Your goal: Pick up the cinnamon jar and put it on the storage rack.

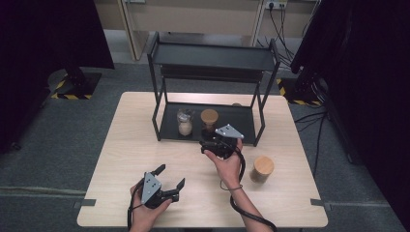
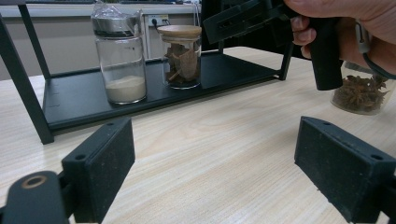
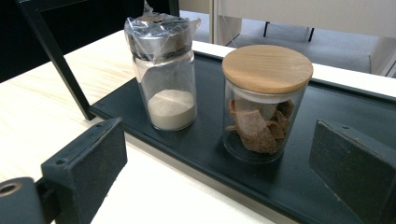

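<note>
A black two-tier rack (image 1: pixel 241 126) stands at the back of the table. Its lower shelf (image 3: pixel 327 112) holds a plastic-capped glass jar of white powder (image 1: pixel 184 122) (image 3: pixel 166 79) and, beside it, a wooden-lidded jar of brown bark pieces (image 1: pixel 209 117) (image 3: pixel 264 105). My right gripper (image 1: pixel 211 141) (image 3: pixel 219 168) is open just in front of the shelf, facing the bark jar with nothing between its pads. My left gripper (image 1: pixel 170 177) (image 2: pixel 215 163) is open low over the table's near left, also with nothing in it. In the left gripper view both jars (image 2: pixel 120 60) (image 2: pixel 181 56) stand ahead.
A third wooden-lidded jar (image 1: pixel 262 169) with star anise (image 2: pixel 362 91) stands on the table to the right of the person's right hand. The rack's uprights (image 1: pixel 155 116) flank the shelf. Bare tabletop (image 1: pixel 130 145) lies at the left.
</note>
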The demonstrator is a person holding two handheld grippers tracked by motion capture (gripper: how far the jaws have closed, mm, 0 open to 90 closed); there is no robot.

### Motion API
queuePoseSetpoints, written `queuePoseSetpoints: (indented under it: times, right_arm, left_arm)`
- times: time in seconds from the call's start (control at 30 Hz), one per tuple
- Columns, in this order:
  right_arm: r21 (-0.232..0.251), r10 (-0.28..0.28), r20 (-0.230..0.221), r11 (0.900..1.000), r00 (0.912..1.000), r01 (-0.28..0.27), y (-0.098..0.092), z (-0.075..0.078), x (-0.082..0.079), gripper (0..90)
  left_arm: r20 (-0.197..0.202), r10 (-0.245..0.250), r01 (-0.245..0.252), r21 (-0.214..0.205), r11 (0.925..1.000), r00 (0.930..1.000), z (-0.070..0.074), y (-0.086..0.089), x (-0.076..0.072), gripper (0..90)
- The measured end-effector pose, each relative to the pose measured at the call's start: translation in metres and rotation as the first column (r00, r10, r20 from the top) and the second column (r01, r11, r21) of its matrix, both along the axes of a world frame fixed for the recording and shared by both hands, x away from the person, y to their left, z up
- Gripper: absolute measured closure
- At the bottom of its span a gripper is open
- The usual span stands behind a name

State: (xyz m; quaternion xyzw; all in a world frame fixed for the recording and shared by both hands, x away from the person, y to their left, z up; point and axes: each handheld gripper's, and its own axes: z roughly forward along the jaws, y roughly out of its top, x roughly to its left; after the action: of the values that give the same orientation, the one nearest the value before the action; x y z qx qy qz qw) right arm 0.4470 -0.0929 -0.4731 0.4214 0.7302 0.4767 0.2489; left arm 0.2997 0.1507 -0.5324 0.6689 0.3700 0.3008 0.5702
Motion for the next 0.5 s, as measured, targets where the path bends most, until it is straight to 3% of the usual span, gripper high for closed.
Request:
queuePoseSetpoints:
  times: [0.5]
  right_arm:
    - [-0.004,0.030,-0.019,0.9995,0.9994,-0.030,-0.003,-0.004,-0.013,4.6]
  left_arm:
    - [-0.002,0.001,-0.001,-0.002,1.0000,1.0000,0.000,0.000,0.000,11.9]
